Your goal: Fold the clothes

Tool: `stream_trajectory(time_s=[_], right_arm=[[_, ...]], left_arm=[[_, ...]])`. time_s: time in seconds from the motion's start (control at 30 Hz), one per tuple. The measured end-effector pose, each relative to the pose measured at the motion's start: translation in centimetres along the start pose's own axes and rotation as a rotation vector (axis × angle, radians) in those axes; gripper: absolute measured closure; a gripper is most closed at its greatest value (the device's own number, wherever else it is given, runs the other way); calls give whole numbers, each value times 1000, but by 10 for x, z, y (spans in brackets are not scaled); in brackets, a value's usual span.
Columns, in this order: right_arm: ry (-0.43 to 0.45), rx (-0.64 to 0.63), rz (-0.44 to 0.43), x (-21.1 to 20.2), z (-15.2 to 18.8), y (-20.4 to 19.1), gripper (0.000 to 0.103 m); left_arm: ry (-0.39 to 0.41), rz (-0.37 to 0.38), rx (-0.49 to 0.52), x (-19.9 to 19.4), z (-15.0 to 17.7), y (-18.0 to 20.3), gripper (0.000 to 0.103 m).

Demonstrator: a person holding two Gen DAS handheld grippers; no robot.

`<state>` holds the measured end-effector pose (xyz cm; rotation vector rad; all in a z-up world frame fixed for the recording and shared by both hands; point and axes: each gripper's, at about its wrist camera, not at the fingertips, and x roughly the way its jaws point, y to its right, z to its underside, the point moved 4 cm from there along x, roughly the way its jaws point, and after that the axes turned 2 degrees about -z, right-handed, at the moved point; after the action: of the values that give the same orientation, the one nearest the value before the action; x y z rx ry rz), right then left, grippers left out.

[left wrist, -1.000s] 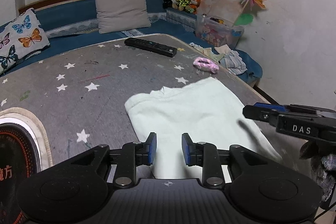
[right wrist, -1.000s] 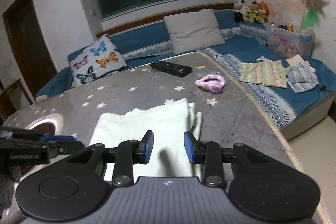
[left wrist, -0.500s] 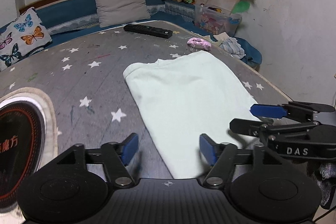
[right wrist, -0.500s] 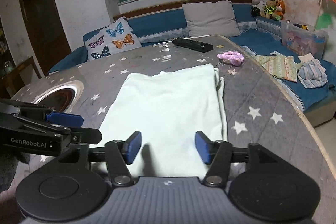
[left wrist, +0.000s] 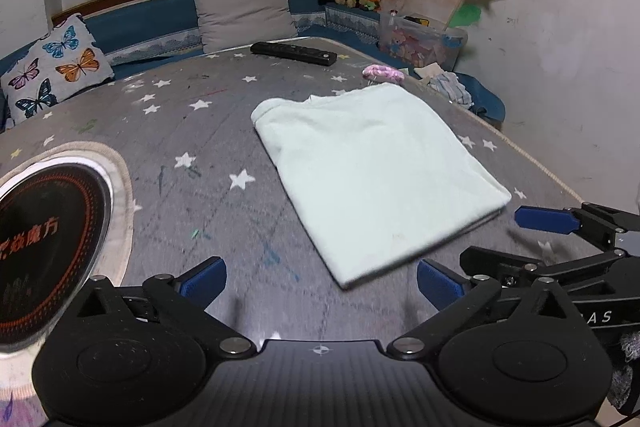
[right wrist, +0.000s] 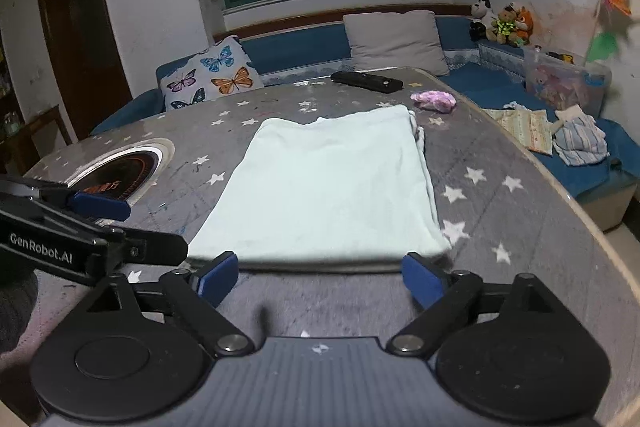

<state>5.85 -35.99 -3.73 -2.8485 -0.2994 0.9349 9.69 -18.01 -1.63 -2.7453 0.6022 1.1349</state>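
- The pale green garment [right wrist: 332, 183] lies flat on the star-print table [right wrist: 520, 227], folded into a tidy rectangle with its near edge just ahead of both your tools.
- It sits squared up, long sides running away from you, which looks set for another fold or for leaving it as finished; I'd judge the fold nearly done.
- Your right tool [right wrist: 318, 277] hangs splayed wide, blue pads either side of that near hem, gripping nothing and not touching the cloth as far as I can tell.
- Your left tool [left wrist: 320, 279] is spread wide too, empty, hovering over bare table just beside the garment's near left corner.
- Both sit low and close to the table edge, clear of the fabric.
- The black remote [left wrist: 294, 53] and pink hair tie [left wrist: 383, 71] sit well apart at the far end, out of your way.
- More clothes [right wrist: 576, 139] wait on the blue bench to the right.
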Motion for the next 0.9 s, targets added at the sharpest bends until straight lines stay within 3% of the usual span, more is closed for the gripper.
stream_trajectory(time_s=[0.33,0.9], right_arm=[[23,-6,72,-14,11,-2,0],[29,18,109,-24,20,-3,0]], left_arm=[[-8,3,6,-8,15,4,0],[-13,32,14,-11,26,10,0]])
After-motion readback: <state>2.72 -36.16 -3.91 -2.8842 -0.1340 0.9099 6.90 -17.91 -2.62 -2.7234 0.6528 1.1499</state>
